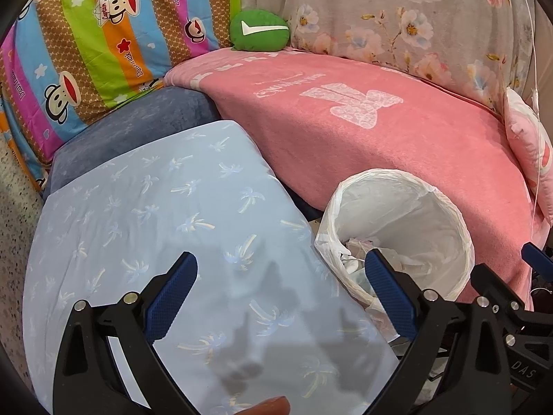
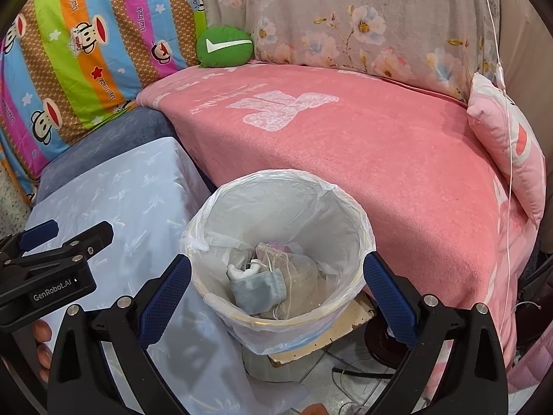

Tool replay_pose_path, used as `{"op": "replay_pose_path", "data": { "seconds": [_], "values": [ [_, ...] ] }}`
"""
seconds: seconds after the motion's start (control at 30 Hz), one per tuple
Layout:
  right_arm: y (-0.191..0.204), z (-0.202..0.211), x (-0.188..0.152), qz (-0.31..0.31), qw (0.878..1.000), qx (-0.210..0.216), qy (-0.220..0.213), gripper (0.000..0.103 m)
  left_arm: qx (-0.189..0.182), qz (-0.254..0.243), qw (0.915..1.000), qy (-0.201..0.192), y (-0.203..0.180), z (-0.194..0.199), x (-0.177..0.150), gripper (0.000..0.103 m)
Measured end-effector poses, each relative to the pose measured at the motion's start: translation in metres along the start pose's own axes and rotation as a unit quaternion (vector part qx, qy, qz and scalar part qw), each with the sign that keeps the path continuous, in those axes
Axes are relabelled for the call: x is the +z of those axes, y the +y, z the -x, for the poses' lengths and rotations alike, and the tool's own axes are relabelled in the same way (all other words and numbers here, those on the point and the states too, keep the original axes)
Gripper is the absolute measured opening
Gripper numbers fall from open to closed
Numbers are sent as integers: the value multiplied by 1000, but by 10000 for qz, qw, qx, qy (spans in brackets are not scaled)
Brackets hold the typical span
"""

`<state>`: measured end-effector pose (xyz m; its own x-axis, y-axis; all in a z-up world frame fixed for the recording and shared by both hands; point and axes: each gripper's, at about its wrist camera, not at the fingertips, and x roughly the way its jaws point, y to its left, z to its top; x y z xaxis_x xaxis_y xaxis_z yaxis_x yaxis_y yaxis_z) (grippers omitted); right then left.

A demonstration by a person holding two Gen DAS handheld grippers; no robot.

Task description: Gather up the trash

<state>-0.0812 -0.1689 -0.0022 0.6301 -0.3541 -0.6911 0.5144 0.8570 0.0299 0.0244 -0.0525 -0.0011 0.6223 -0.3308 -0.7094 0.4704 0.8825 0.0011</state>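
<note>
A round bin lined with a white plastic bag (image 2: 221,193) stands between a light blue cloth and a pink bed. Inside it lie a grey face mask (image 2: 257,288), a clear bag and other scraps. My right gripper (image 2: 276,287) hangs above the bin, open wide, with nothing between its fingers. In the left wrist view the same bin (image 1: 446,200) sits to the right. My left gripper (image 1: 280,287) is open over the blue palm-print cloth (image 1: 155,207), empty. The left gripper (image 2: 65,238) also shows at the left edge of the right wrist view.
A pink blanket (image 2: 363,145) covers the bed behind the bin. A green cushion (image 2: 224,46), a striped monkey-print quilt (image 2: 86,52) and a floral quilt (image 2: 345,17) lie at the back. A pink pillow (image 2: 508,152) is at right. Cables (image 2: 345,373) lie on the floor below the bin.
</note>
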Motion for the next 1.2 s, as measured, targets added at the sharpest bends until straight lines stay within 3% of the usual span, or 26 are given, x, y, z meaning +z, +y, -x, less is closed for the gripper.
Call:
{"op": "replay_pose_path", "data": {
  "seconds": [1.2],
  "values": [
    [5,-9,-5,75,9999,-62,138,97,54,71,9999,66,2,-7,-5,94]
  ]
}}
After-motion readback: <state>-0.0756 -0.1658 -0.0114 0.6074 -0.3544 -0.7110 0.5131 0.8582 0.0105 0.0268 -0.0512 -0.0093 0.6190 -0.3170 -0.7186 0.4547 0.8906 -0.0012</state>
